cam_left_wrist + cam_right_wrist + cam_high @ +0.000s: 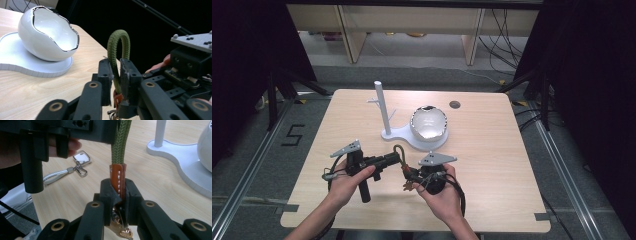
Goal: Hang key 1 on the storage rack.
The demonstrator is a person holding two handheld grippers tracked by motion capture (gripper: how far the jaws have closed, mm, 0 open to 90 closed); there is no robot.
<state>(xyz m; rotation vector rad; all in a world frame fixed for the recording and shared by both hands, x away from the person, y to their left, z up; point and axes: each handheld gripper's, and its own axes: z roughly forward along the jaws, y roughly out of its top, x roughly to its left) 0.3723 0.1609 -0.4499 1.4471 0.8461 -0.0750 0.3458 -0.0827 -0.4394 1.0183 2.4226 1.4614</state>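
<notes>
Olive-green braided loop (119, 47), tan stitched leather tab (118, 180).

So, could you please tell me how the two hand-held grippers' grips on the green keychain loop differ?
The left hand-held gripper pinches the green cord loop itself; the right hand-held gripper clamps the orange leather tab below it. In the high view the left reaches in sideways, while the right sits beneath. Both are shut on the same keychain, above the table.
</notes>
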